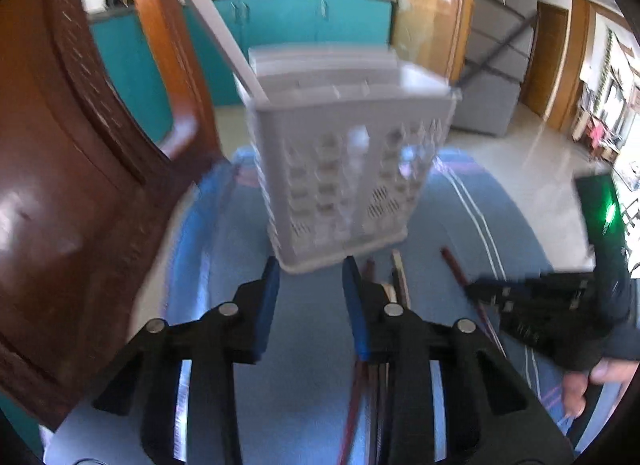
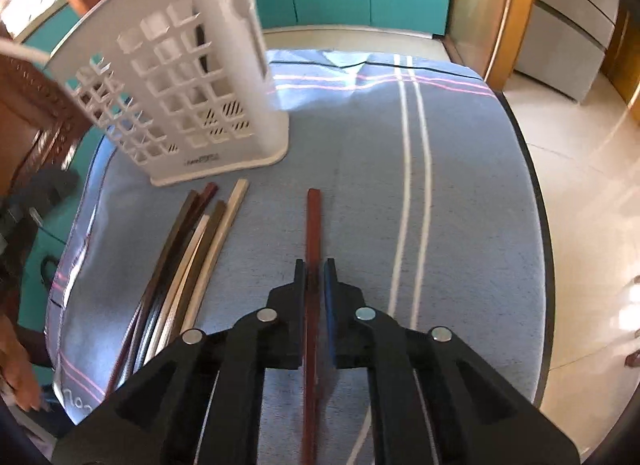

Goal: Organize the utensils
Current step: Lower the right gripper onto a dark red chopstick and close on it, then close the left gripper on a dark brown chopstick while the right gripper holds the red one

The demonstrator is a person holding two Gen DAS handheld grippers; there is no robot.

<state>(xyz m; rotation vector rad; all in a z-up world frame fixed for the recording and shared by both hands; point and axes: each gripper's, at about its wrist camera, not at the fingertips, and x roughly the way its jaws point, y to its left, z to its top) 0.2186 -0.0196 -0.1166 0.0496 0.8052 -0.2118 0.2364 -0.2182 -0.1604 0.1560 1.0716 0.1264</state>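
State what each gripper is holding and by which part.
The right gripper is shut on the reddish-brown chopstick, gripping partway along its shaft. The left gripper holds nothing; its jaws stand apart before the white utensil basket.

Bright daylight, motion blur, fisheye-warped edges, floor glare

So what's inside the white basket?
Through the holes of the white basket a dark stick shows, probably a chopstick. A pale handle pokes out the top. The solid walls hide whatever else is inside.
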